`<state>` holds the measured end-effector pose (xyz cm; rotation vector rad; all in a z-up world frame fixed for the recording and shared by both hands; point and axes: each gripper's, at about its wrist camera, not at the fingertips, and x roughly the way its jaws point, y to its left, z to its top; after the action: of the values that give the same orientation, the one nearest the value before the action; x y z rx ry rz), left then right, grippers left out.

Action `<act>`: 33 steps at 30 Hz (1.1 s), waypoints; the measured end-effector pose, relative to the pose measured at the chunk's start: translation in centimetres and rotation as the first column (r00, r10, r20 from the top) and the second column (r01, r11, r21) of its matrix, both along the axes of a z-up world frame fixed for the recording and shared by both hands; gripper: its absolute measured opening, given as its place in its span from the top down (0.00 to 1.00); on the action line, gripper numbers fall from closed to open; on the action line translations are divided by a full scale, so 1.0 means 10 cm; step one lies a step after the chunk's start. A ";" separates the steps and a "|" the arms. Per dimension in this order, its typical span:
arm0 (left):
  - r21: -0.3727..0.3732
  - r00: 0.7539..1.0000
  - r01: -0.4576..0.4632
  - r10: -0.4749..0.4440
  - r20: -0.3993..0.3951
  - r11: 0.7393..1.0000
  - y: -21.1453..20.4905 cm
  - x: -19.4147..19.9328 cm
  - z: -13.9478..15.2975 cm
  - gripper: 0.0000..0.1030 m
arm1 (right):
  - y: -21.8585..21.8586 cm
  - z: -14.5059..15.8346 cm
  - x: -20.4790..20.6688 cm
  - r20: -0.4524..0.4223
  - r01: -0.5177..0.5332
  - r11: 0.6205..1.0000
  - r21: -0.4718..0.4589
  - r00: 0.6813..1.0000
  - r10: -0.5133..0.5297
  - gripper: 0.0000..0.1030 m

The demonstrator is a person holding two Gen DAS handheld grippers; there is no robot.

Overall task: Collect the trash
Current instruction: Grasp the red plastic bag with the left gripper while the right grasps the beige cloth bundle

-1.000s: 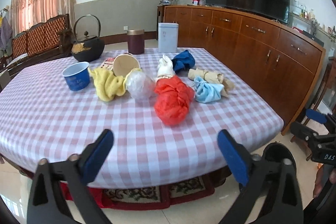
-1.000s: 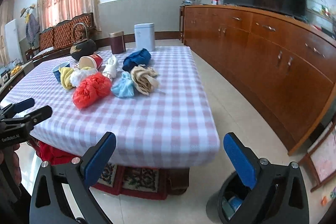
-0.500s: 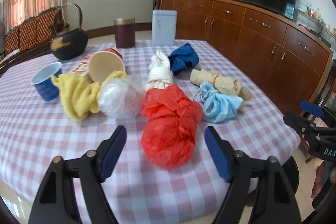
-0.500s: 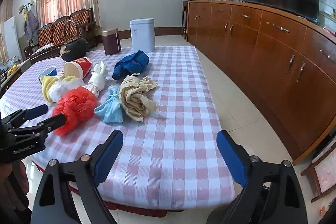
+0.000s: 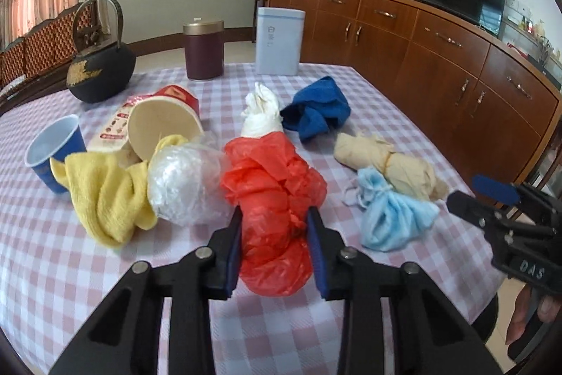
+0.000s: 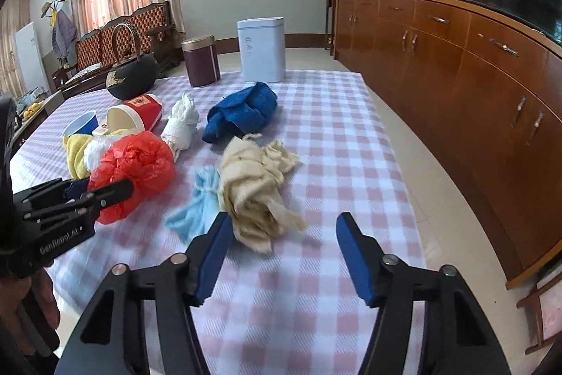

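A checked table [image 5: 52,269] in a living room is strewn with bundled trash.

In the left wrist view, the red bag [image 5: 274,199] is seen clamped near its front end between the blue pads of the left gripper [image 5: 274,248], whose jaws are pressed against its sides. A clear bag [image 5: 182,185] and a yellow cloth [image 5: 105,199] are seen to its left, a light blue bundle [image 5: 390,213] to its right. In the right wrist view, the right gripper [image 6: 281,255] is held low over the table with its jaws closing; the near end of the beige bundle [image 6: 256,188] is just beside the left pad, untouched.
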<state>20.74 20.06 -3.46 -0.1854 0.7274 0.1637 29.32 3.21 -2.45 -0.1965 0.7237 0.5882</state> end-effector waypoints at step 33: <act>-0.007 0.999 0.005 -0.005 0.051 1.000 -0.14 -0.35 0.08 0.70 | -0.26 0.06 -0.25 -0.003 0.020 0.998 0.053 1.000 -0.020 0.85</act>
<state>17.24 18.71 -2.69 -0.1936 0.6777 0.1509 26.80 0.58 -1.83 -0.1392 0.7106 0.5882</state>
